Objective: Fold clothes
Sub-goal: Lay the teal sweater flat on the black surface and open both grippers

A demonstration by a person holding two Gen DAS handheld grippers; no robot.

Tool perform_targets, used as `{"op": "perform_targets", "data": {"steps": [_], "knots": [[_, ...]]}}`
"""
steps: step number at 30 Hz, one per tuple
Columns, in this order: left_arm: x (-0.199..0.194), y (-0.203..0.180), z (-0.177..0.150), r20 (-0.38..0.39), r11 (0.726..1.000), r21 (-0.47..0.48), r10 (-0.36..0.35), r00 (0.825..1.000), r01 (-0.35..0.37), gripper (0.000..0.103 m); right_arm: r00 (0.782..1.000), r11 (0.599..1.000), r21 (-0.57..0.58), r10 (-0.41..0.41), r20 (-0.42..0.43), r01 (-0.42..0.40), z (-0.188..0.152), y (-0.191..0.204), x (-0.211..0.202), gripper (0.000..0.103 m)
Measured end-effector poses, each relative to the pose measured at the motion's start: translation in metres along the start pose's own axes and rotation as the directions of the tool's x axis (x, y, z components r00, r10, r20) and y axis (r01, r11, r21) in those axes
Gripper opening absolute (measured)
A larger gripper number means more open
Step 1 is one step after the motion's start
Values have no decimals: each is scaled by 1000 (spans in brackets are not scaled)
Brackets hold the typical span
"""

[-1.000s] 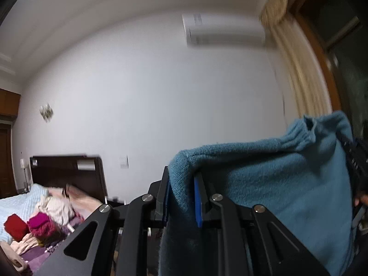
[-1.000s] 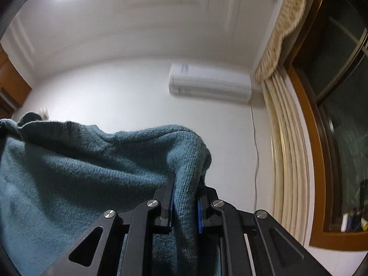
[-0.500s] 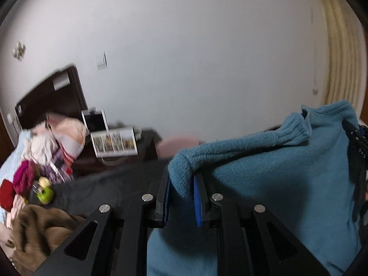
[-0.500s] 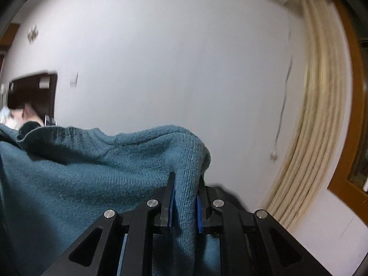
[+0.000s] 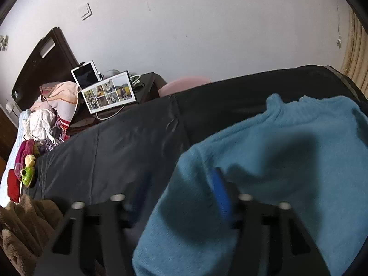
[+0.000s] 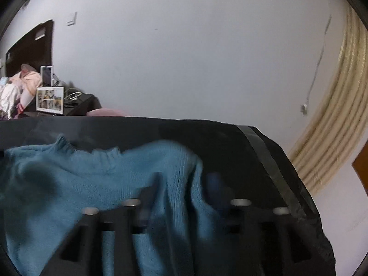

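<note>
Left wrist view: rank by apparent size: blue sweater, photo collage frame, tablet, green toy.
1. blue sweater, though it lies nearest the camera, which inflates it
2. photo collage frame
3. tablet
4. green toy

Left gripper [image 5: 181, 191]: your jaws opening, angled downward, fabric between them.
Right gripper [image 6: 184, 191]: jaws opening, angled downward, fabric between.

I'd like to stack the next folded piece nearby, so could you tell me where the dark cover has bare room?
The dark cover is bare between the blue sweater and the toys and brown blanket at its left end. A bare strip also runs behind the sweater's collar to the taped edge. That left end is crowded.
</note>
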State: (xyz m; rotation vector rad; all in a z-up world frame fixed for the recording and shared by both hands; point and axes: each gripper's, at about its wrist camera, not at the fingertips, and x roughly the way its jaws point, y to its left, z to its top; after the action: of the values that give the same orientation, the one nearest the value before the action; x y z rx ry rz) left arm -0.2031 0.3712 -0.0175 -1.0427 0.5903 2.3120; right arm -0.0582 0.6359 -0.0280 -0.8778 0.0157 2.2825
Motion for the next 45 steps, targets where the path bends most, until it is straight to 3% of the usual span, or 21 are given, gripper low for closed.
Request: {"op": "perform_targets", "data": {"steps": [5,9,15,19,26,31,36,41,45], "knots": [[-12,37,-6,14,991,-94,-91,996,92,78,999,998,36,47,-18,-46,2,-5,-20,72],[-29,55,-21,41,993,-84,-83,996,86,79,989,989,83,131,-73,-124,2,-22,-48,72],[-17,56,-45,1,1000,-23,5,1000,-5,79,955,964,110,256,-150,-241,-26,-19,-75,74],[-4,60,-67,-21,998,23,66,998,-65,79,945,964,63,264,-194,-257,-47,-2,-87,74],[-12,72,-85,33,990,88,105,994,-108,79,919,965,80,263,-293,-251,-84,15,-67,74],[-16,88,-97,43,988,94,119,992,-123,79,924,967,67,255,-284,-247,-89,23,-59,78],[-20,99,-107,48,984,103,139,989,-143,79,932,966,53,259,-252,-254,-82,28,-48,88],[-21,107,-113,49,980,115,158,986,-163,80,917,951,38,306,-254,-307,-78,18,-46,88],[-22,112,-117,42,976,120,180,983,-183,80,898,924,84,382,-218,-373,-79,-19,-73,88]]}}
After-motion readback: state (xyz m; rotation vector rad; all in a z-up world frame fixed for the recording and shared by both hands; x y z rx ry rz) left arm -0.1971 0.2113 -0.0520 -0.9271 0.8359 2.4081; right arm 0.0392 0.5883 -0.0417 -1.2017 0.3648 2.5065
